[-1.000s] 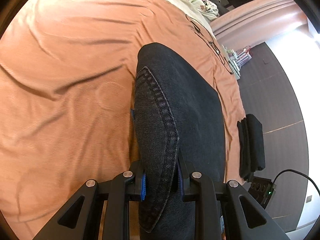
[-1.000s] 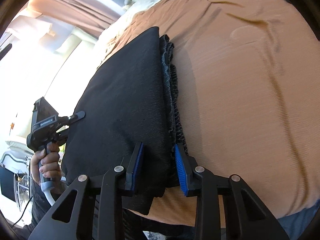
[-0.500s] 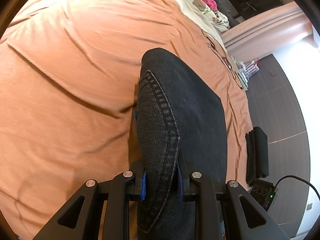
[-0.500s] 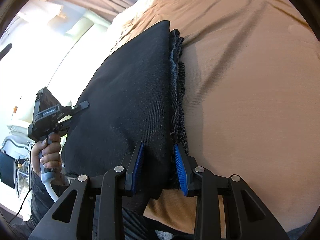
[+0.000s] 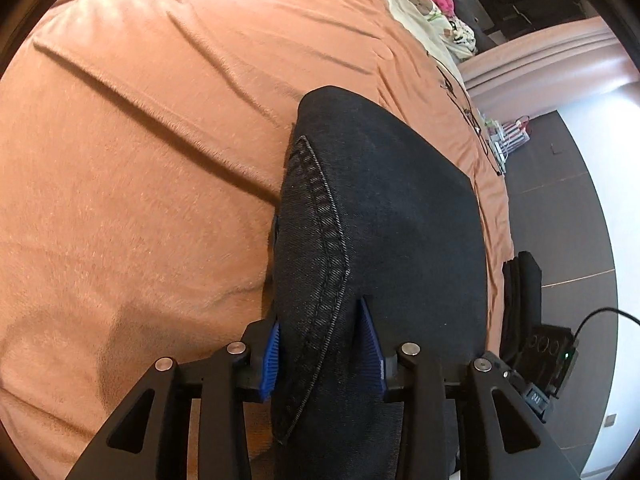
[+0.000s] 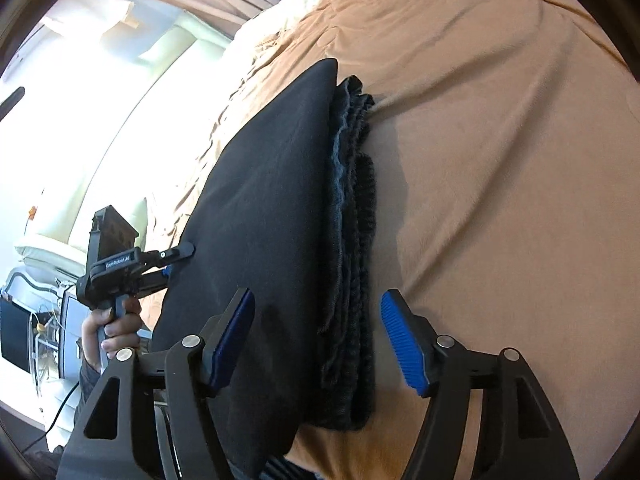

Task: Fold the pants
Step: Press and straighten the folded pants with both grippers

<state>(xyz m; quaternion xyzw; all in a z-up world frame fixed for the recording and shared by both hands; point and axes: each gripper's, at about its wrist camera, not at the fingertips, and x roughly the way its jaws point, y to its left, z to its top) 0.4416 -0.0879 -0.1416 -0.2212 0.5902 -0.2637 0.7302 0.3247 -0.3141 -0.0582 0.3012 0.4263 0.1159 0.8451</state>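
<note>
Right wrist: right gripper (image 6: 320,344) spread wide around folded pants (image 6: 272,240); left gripper (image 5: 320,344) pinching pants edge

left claw (image 5: 320,350): black arms, blue ribbed pads, silver screws | right claw (image 6: 320,344): same

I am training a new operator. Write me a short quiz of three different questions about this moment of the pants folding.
1. True or false: the right gripper is shut on the folded pants.
2. Which gripper clamps the pants: A) left gripper, B) right, C) neither?
3. Fill in: the pants lie on an orange ____.

Key:
1. False; its jaws stand open on both sides of the stack.
2. A; its blue pads press the denim fold.
3. Bedcover.
</note>
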